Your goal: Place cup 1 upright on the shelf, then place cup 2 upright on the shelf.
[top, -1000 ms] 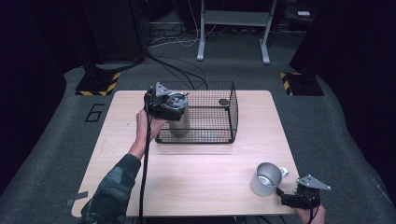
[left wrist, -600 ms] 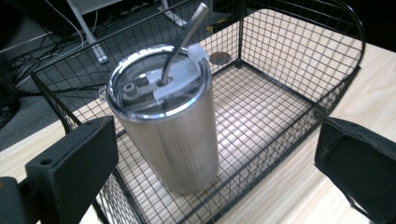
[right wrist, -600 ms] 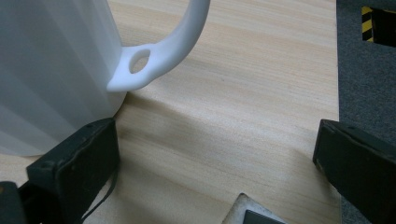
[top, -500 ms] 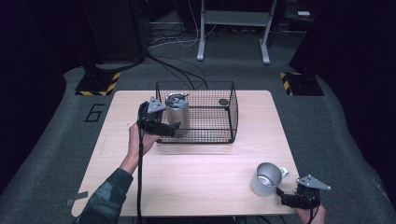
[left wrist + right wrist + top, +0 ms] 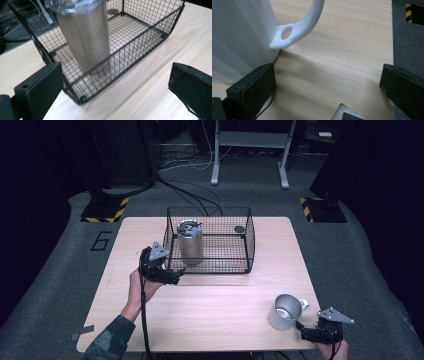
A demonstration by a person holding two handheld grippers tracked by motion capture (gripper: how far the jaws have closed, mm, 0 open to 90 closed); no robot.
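A steel tumbler (image 5: pixel 189 241) with a clear lid stands upright in the left end of a black wire basket (image 5: pixel 247 245). My left gripper (image 5: pixel 177 275) is open just outside the basket's front left corner and holds nothing. In the left gripper view the tumbler (image 5: pixel 83 37) rises behind the basket mesh (image 5: pixel 140 47), beyond the parted jaws of the left gripper (image 5: pixel 115 92). A pale mug (image 5: pixel 285 311) stands at the table's front right. My right gripper (image 5: pixel 303 332) is open beside it. In the right gripper view the mug (image 5: pixel 239 37) touches the left jaw, its handle (image 5: pixel 297 27) arching above.
A small dark round object (image 5: pixel 239 228) lies in the basket's back right corner. The wooden table (image 5: pixel 215 305) ends close to the right gripper, with grey floor beyond. Cables and a metal stand (image 5: pixel 249 150) sit behind the table.
My left gripper has let go of the tumbler and pulled back toward the front left, out of the basket. The tumbler stays standing inside. The right gripper and mug have not moved.
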